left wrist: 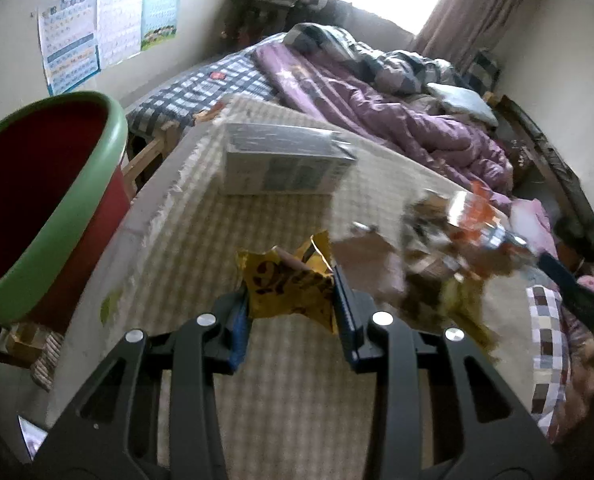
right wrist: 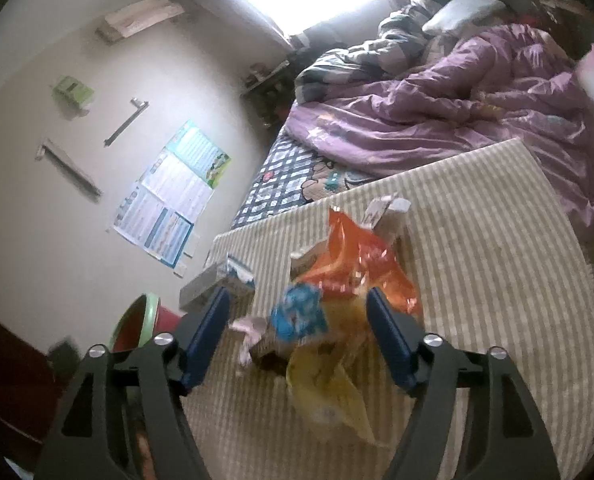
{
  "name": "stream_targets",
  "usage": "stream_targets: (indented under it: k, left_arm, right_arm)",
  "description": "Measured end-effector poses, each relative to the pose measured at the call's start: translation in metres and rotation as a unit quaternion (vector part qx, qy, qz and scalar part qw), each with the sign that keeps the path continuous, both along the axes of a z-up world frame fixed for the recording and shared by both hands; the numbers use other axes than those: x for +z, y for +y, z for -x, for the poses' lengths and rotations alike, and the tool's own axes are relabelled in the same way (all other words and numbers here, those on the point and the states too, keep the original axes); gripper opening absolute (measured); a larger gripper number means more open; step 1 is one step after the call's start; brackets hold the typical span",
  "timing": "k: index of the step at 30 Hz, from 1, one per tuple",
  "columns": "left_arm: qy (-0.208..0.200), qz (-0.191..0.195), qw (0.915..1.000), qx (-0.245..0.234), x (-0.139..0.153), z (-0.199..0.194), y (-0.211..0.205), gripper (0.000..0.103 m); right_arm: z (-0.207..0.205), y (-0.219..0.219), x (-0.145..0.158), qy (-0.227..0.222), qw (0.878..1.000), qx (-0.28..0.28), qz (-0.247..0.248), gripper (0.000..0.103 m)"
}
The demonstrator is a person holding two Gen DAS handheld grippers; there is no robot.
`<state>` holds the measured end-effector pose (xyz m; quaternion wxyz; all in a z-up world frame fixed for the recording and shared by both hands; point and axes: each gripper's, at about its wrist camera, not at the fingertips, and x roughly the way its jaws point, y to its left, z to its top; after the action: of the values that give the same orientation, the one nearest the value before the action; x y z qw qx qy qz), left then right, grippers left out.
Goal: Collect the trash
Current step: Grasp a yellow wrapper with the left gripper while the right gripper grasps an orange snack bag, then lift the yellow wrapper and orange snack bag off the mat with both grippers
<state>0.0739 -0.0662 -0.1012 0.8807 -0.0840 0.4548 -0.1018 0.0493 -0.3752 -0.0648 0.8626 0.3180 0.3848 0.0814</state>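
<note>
Jaws of the left gripper (left wrist: pixel 293 300) are drawn in against a crumpled yellow wrapper (left wrist: pixel 287 286), both blue pads pressing its sides, so the wrapper is gripped just above the striped cloth (left wrist: pixel 201 220) that covers the table. Jaws of the right gripper (right wrist: pixel 299 322) stand wide apart and touch nothing; between and beneath them lies the trash pile (right wrist: pixel 329 292): an orange foil bag (right wrist: pixel 361 260), a blue wrapper (right wrist: pixel 299 314), a pale yellow bag (right wrist: pixel 333 392) and scraps of paper and card, blurred in places. A flat grey box (left wrist: pixel 285 160) rests on the cloth beyond the left gripper, between it and the far table edge. A red bin with a green rim (left wrist: pixel 37 208) stands off the table's left side, mouth open. Behind the table, a bed carries a purple quilt (left wrist: pixel 377 104); posters (left wrist: pixel 105 28) hang on the wall.
</note>
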Motion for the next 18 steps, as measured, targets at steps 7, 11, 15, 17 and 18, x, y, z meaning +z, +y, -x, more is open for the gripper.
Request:
stream_targets:
  k: [7, 11, 15, 17, 18]
  left_arm:
    - [-0.013, -0.015, 0.9987, -0.047, 0.006, 0.023, -0.033, 0.035]
    - [-0.012, -0.012, 0.9988, -0.046, 0.005, 0.025, -0.031, 0.035]
    - [-0.011, -0.010, 0.9992, -0.036, 0.005, 0.021, -0.025, 0.035]
    - [-0.010, -0.008, 0.9993, -0.034, 0.004, 0.022, -0.023, 0.035]
    - [-0.009, -0.007, 0.9994, -0.033, 0.003, 0.021, -0.022, 0.035]
  right_arm:
    - [-0.028, 0.006, -0.017, 0.048, 0.999, 0.004, -0.010, 0.075]
    - [-0.027, 0.015, -0.031, 0.074, 0.997, 0.016, -0.023, 0.077]
    - [-0.023, 0.022, -0.027, 0.060, 0.998, 0.035, -0.010, 0.068]
    - [-0.023, 0.025, -0.024, 0.054, 0.997, 0.047, -0.010, 0.064]
    - [-0.021, 0.027, -0.022, 0.052, 0.997, 0.049, -0.012, 0.064]
